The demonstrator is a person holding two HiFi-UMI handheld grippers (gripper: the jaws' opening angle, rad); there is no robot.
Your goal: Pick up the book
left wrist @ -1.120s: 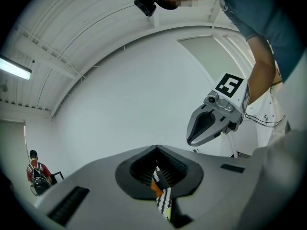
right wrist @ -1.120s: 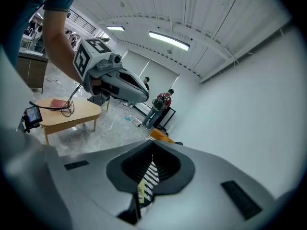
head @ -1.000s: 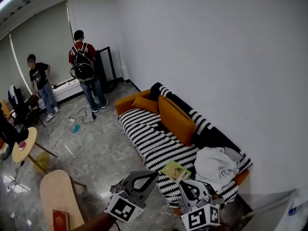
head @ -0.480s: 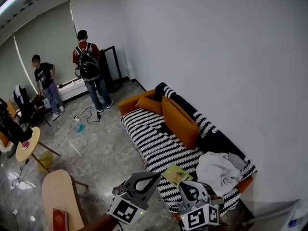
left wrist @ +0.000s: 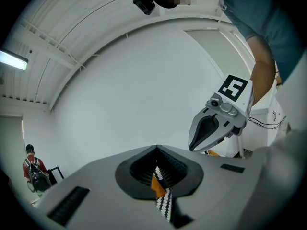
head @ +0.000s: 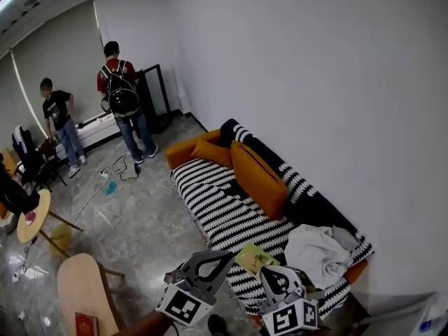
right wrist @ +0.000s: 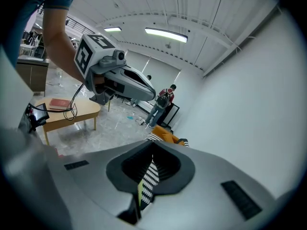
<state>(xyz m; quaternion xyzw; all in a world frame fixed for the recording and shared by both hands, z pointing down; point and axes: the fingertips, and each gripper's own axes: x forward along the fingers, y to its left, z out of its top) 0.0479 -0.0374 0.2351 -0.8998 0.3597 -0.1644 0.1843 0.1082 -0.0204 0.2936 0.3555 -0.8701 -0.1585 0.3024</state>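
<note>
A thin yellow-green book (head: 256,257) lies on the black-and-white striped sofa (head: 220,205), near its front edge beside a white cloth (head: 318,252). Both grippers hang low in the head view, short of the sofa's front edge. My left gripper (head: 222,257) is shut and holds nothing; it is just left of the book. My right gripper (head: 278,274) is also shut and holds nothing; it is just below the book. In the right gripper view, a sliver of the book (right wrist: 140,193) and sofa stripes show through the slit between the shut jaws.
Orange cushions (head: 257,177) lean on the sofa back. A pale wooden table (head: 84,289) with a red book (head: 86,323) stands at the lower left, with a round table (head: 35,214) beyond it. Two people (head: 122,100) stand at the far wall, with cables on the floor.
Both grippers have come a little closer to the sofa's front edge, so the book now sits right above them. The jaws stay shut.
</note>
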